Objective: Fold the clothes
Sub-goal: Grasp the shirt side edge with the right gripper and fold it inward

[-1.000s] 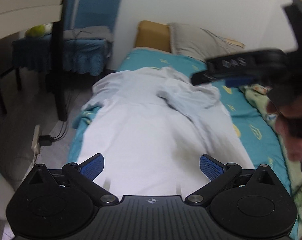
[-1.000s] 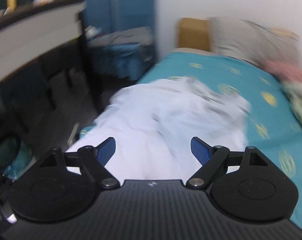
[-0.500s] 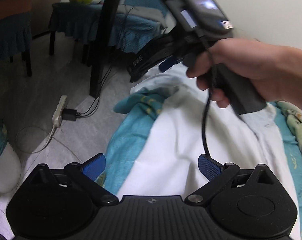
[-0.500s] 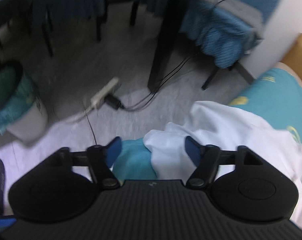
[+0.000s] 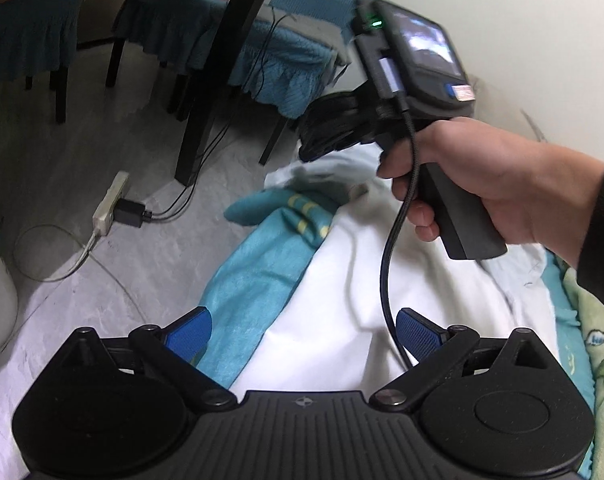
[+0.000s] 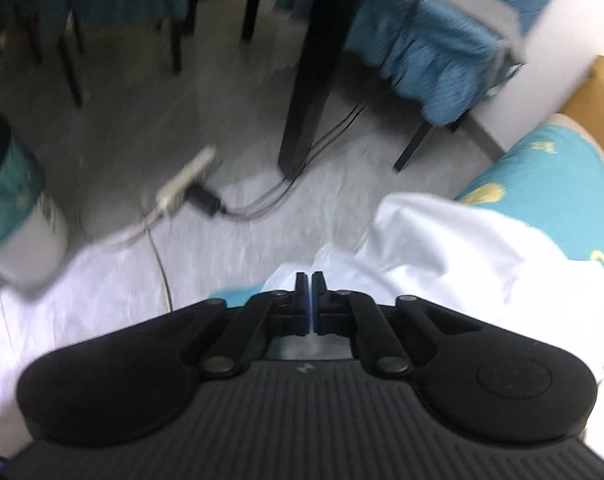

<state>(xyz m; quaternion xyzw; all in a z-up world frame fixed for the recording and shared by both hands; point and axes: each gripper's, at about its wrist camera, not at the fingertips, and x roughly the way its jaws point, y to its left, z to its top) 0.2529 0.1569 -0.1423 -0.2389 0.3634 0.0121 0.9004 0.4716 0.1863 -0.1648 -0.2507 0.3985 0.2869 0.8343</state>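
A white garment (image 5: 362, 280) lies spread on a bed with a teal sheet (image 5: 257, 276), one edge hanging toward the floor. My left gripper (image 5: 302, 330) is open and empty above the garment's near part. My right gripper (image 6: 310, 282) is shut on the white garment (image 6: 442, 248) at its edge by the bedside. In the left wrist view the right gripper's body (image 5: 418, 92) and the hand that holds it are over the garment's far edge; its fingertips are hidden there.
A power strip (image 5: 111, 200) with cables lies on the grey floor beside the bed. A black table leg (image 5: 217, 76) and chairs with blue covers (image 5: 285, 64) stand beyond it. A bin with a teal bag (image 6: 17, 216) stands at the left. A green patterned blanket (image 5: 598, 352) lies at the right.
My right gripper swung down to the garment's edge at the bedside and closed on it. My left gripper turned toward the bed's left side and stayed open.
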